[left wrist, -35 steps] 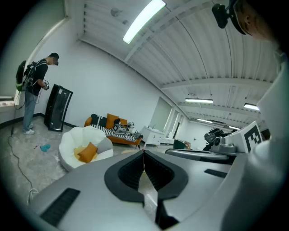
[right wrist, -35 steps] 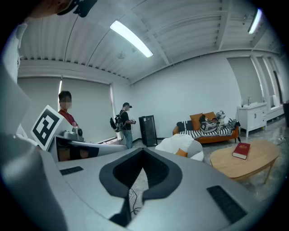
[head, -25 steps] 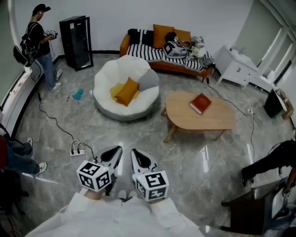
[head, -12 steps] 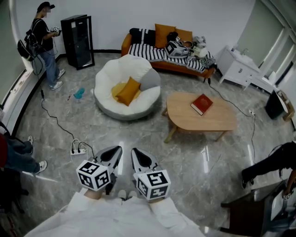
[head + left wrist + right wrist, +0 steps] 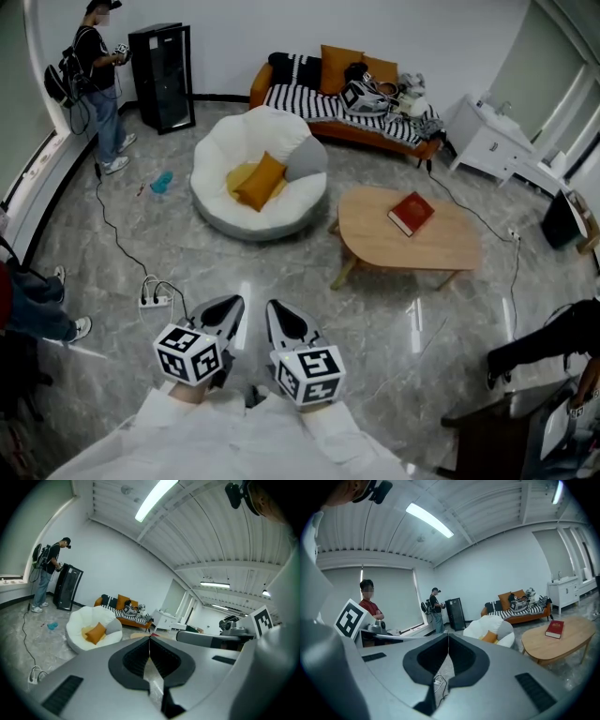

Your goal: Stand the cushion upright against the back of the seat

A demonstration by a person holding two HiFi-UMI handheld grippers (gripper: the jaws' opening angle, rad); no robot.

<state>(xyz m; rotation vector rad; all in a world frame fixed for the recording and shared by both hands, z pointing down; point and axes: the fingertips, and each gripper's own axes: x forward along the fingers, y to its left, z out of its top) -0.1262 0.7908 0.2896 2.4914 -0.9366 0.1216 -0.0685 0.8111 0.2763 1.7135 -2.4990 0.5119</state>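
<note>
An orange cushion [image 5: 258,182] lies slanted in the hollow of a white round beanbag seat [image 5: 225,214], with a grey cushion [image 5: 303,161] beside it. The same orange cushion [image 5: 95,632] shows small and far off in the left gripper view, and as the orange cushion [image 5: 489,637] in the right gripper view. My left gripper [image 5: 232,305] and right gripper [image 5: 273,308] hang side by side near the bottom of the head view, well short of the seat. Both are shut with nothing between the jaws, and the left gripper [image 5: 149,640] and right gripper [image 5: 448,635] point towards the seat.
A wooden coffee table [image 5: 441,246] with a red book [image 5: 410,213] stands right of the seat. Behind is an orange sofa [image 5: 337,94] piled with things. A power strip [image 5: 152,300] and cable lie on the floor at left. A person [image 5: 98,84] stands by a black cabinet [image 5: 161,77].
The room has slid a little in the head view, and the person at the back left now stands nearer the top edge. Both grippers remain shut and side by side.
</note>
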